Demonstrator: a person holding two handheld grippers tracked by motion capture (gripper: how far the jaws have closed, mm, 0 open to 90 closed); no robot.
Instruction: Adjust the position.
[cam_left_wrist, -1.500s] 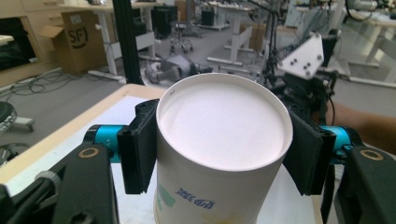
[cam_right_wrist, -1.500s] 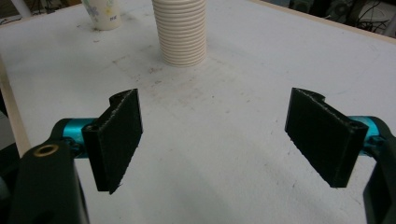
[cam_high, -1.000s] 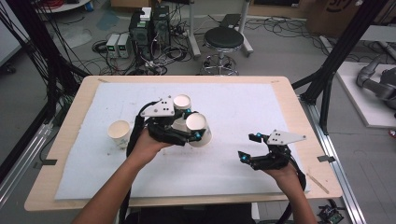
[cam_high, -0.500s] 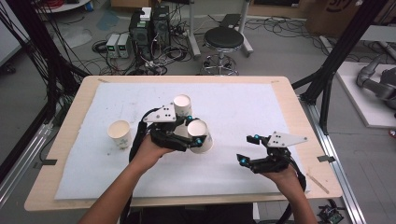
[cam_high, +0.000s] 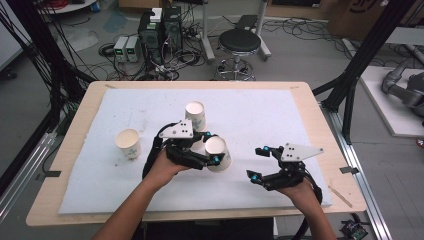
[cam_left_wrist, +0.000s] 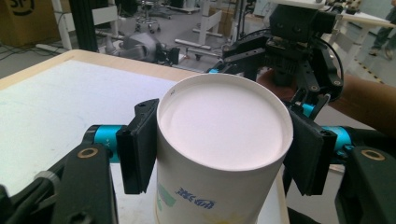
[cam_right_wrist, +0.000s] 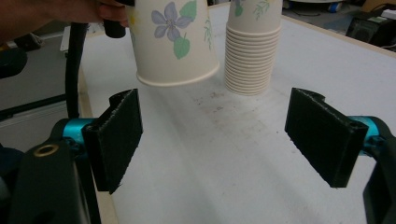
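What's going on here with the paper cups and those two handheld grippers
A person at a table works a gripper in each hand. The left gripper is shut on a paper cup, a jaw on each side near the rim, and holds it clear of the white mat; the right gripper view shows its base in the air. Behind it stands a stack of cups, and a single cup sits off to the left. The right gripper is open and empty, low over the mat.

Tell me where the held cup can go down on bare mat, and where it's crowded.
Free: mat between cup stack and far right edge; strip left of lone cup. Crowded: middle, where left gripper holds the cup beside the stack, right gripper nearby.
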